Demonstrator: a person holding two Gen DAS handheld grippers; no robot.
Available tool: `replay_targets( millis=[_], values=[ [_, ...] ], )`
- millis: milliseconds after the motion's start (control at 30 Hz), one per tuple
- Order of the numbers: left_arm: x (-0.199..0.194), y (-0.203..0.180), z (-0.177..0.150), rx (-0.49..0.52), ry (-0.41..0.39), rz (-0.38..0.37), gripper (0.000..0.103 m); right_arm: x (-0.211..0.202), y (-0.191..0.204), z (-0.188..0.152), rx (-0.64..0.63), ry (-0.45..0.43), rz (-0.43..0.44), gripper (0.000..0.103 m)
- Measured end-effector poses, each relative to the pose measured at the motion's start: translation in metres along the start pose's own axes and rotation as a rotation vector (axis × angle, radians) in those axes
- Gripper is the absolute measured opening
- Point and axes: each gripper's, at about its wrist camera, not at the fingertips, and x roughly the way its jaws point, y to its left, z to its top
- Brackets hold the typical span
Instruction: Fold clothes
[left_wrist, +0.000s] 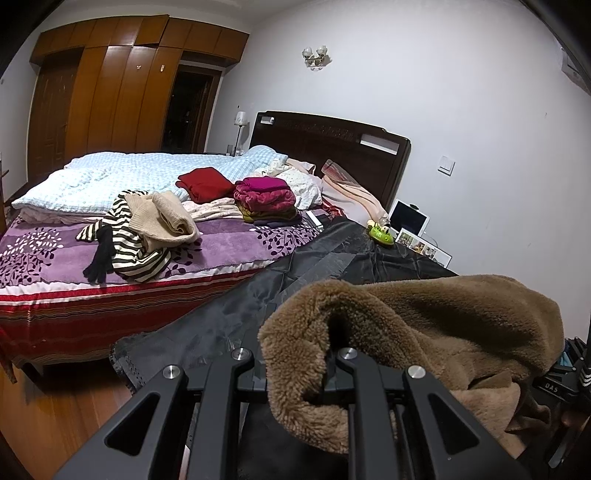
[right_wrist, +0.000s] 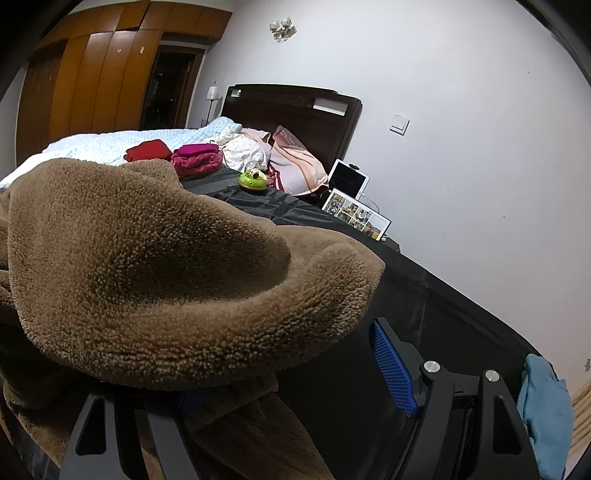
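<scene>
A brown fleece garment (left_wrist: 424, 332) lies bunched on a black cloth-covered surface (left_wrist: 240, 306). In the left wrist view my left gripper (left_wrist: 295, 365) is shut on a rolled edge of the fleece, whose pile hides the fingertips. In the right wrist view the same fleece (right_wrist: 147, 258) bulges over the left half of the picture and drapes over one finger of my right gripper (right_wrist: 291, 384). Its jaws stand wide apart. The blue ribbed pad (right_wrist: 391, 369) of the other finger is bare and touches nothing.
Beyond the black surface (right_wrist: 443, 295) a bed with a purple cover (left_wrist: 229, 243) holds a loose striped and beige pile (left_wrist: 147, 229), a folded magenta stack (left_wrist: 264, 195) and a red garment (left_wrist: 205, 182). A green toy (left_wrist: 380, 232), a tablet (left_wrist: 410, 219) and a photo frame (left_wrist: 423, 245) stand near the headboard. A blue cloth (right_wrist: 543, 406) hangs at right.
</scene>
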Motion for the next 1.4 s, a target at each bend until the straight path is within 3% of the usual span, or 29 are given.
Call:
replay_targets(
  millis=[167, 367, 600, 867, 933, 967, 1033, 1100, 1167, 1200, 1233, 1300, 1400],
  values=[
    [0.001, 0.002, 0.000, -0.002, 0.002, -0.001, 0.019, -0.003, -0.001, -0.002, 0.000, -0.010, 0.006, 0.080],
    [0.001, 0.007, -0.001, -0.014, 0.006, -0.004, 0.019, -0.014, -0.023, -0.013, 0.048, -0.061, 0.141, 0.080],
    [0.002, 0.010, 0.002, -0.013, 0.007, -0.004, 0.019, -0.024, -0.026, -0.020, 0.063, -0.128, 0.212, 0.080],
    [0.002, 0.014, 0.006, -0.014, 0.004, -0.018, 0.019, -0.036, 0.016, -0.007, -0.292, -0.337, -0.019, 0.080],
    [0.002, 0.015, 0.006, -0.013, 0.001, -0.019, 0.019, -0.031, 0.022, -0.004, -0.377, -0.340, 0.011, 0.080],
    [0.001, 0.016, 0.007, -0.012, 0.000, -0.020, 0.019, -0.026, 0.024, 0.000, -0.418, -0.320, 0.074, 0.080],
    [0.000, 0.014, 0.007, -0.014, 0.000, -0.019, 0.019, -0.019, 0.024, 0.005, -0.437, -0.278, 0.168, 0.080],
    [0.002, 0.015, 0.008, -0.015, 0.002, -0.019, 0.019, -0.010, 0.020, 0.008, -0.397, -0.237, 0.200, 0.080],
    [0.002, 0.014, 0.010, -0.013, 0.003, -0.020, 0.019, -0.004, 0.016, 0.012, -0.345, -0.200, 0.231, 0.063],
    [0.002, 0.012, 0.011, -0.011, 0.003, -0.022, 0.019, -0.001, 0.014, 0.014, -0.314, -0.182, 0.249, 0.031],
    [-0.001, 0.009, 0.012, -0.003, -0.002, -0.023, 0.019, 0.001, 0.012, 0.015, -0.284, -0.175, 0.238, 0.018],
    [-0.005, 0.004, 0.017, 0.014, -0.019, -0.027, 0.019, 0.003, 0.005, 0.019, -0.226, -0.177, 0.208, 0.011],
    [-0.016, -0.005, 0.028, 0.040, -0.056, -0.039, 0.019, -0.008, -0.013, 0.025, -0.138, -0.221, 0.158, 0.009]
  ],
)
